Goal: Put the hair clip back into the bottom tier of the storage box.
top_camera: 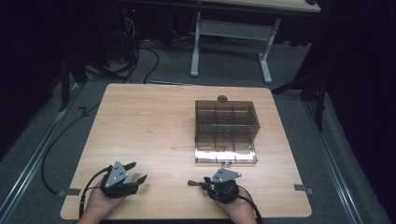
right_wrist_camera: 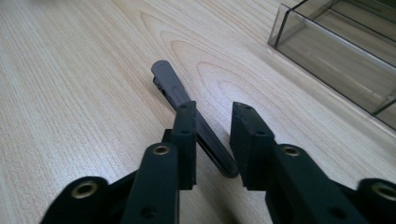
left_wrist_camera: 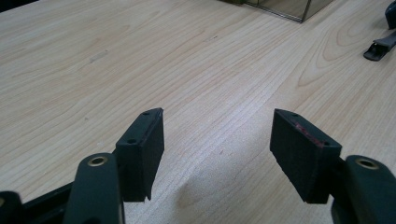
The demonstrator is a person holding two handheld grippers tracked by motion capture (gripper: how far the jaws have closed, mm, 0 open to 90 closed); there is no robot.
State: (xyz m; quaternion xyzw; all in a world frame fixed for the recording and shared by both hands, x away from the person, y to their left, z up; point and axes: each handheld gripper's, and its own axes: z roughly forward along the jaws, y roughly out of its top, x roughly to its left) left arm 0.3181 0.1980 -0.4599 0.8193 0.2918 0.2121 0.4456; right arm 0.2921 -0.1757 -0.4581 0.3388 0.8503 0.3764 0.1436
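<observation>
A: Tool status, right tool (right_wrist_camera: pixel 212 140): jaws narrowed around a dark flat clip (right_wrist_camera: pixel 191 114), near its back end. A gap shows on the right pad side, so I can't call it a firm pinch. Clip lies flat on the counter (right_wrist_camera: pixel 70 93), front tip pointing away from the tool.

B: Handling?

A: Looks like light, stiff plastic with a smooth, thin profile, so it likely slips or pivots if pinched at one end. Better hold is mid-length, pads across the flat faces.

B: Left tool?

A: Left tool (left_wrist_camera: pixel 217 140) is wide open and empty, low over bare counter. Tinted compartment box (top_camera: pixel 226 130) sits just beyond the right tool, lid open.
</observation>
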